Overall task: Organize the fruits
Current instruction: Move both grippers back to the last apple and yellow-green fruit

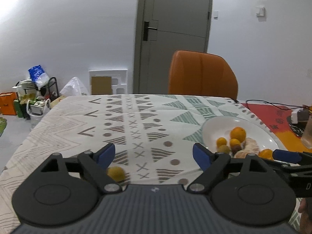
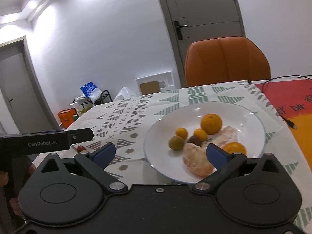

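White glazed plate [image 2: 253, 117], shallow, glossy, set on my tabletop [image 1: 64, 120] under a matte printed cloth [image 1: 136, 120] of grey chevrons, crosses, dots and green triangles.

Contents of plate: one large orange [image 2: 211, 123], smooth and round; three small oranges, of which one [image 2: 234, 148] lies near the rim; one dull yellow-green fruit [image 2: 176, 143]; one small dark brown fruit [image 2: 194, 140]; two peeled citrus pieces [image 2: 197, 160], pale and pithy, lumpy.

Outside plate: one small yellow-green fruit [image 1: 116, 173] on the cloth, just beside and below the left finger of my left tool [image 1: 154, 154]. A small red item [image 2: 80, 147] shows past that tool in the right view; too small to name.

Tools: left tool spread wide, grasping nothing. Right tool [image 2: 160, 152] likewise spread and empty, hovering at the plate's near edge.

Step, as I judge it: most fruit gathered; the stray piece is next. That calls for shifting my left tool leftward and down to centre the round, roll-prone fruit between the pads, closing gently, then carrying it to the plate.
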A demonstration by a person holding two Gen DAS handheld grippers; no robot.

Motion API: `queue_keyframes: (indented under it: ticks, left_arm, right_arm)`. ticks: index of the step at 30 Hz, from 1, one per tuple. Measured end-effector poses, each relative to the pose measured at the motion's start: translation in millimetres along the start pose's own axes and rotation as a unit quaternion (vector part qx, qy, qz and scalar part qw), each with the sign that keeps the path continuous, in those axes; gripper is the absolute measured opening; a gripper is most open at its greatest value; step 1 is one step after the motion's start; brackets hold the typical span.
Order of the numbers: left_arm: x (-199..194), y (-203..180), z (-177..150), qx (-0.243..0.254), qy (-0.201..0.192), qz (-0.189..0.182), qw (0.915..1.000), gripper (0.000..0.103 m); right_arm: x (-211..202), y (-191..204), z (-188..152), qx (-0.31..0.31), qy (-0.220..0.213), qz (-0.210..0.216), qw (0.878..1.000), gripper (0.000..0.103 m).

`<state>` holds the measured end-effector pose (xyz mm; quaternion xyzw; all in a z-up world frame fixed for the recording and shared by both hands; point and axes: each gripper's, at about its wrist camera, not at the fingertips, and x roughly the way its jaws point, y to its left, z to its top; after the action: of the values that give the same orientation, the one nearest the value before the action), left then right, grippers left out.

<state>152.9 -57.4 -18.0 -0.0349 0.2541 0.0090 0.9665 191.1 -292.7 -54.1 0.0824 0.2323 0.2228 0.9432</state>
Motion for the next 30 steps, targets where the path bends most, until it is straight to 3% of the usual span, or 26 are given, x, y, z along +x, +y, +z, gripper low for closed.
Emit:
queue_keyframes:
  ticks: [30]
  left_arm:
    - [-5,89,-16,-0.060,0.010,0.066,0.9960,0.086]
  right_arm:
    - [45,71,-2,-0.052,0.037,0.058,0.996,0.103]
